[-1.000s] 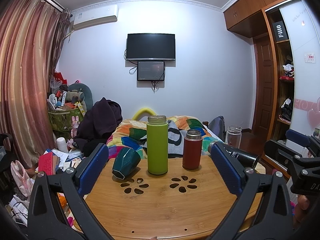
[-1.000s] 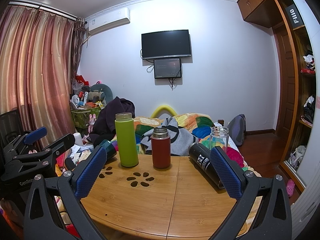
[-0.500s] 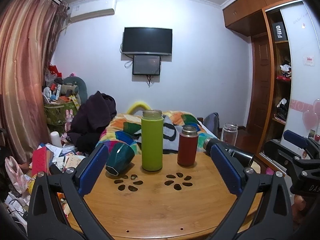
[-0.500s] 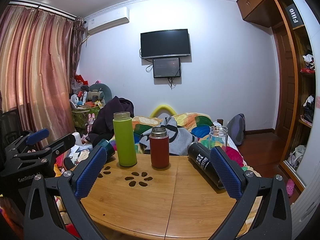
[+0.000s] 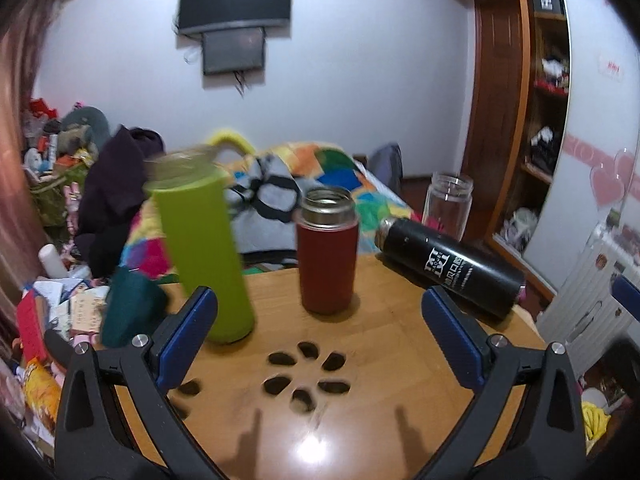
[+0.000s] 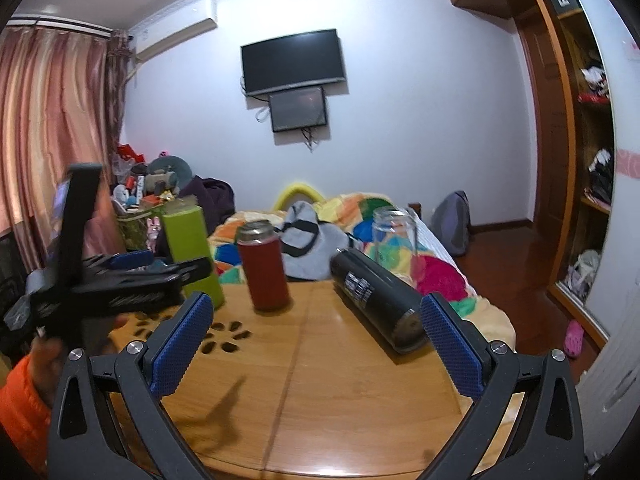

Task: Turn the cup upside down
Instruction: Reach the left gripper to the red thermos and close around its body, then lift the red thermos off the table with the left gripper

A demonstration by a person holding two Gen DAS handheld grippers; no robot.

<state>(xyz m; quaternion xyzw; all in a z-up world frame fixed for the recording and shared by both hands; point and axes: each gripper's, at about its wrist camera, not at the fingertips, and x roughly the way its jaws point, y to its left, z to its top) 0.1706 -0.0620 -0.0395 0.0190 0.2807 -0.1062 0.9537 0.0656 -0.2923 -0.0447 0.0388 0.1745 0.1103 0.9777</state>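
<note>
Both tools are unloaded. The left gripper (image 5: 319, 322) has its jaws spread wide, hovering low over the wooden table (image 5: 360, 420) and facing the red cup (image 5: 327, 250), probably the item to invert; it stands upright, mouth up, just beside the green bottle (image 5: 202, 256). The right gripper (image 6: 316, 336), jaws likewise apart, waits near the black flask (image 6: 376, 298), which lies on its side.
</note>
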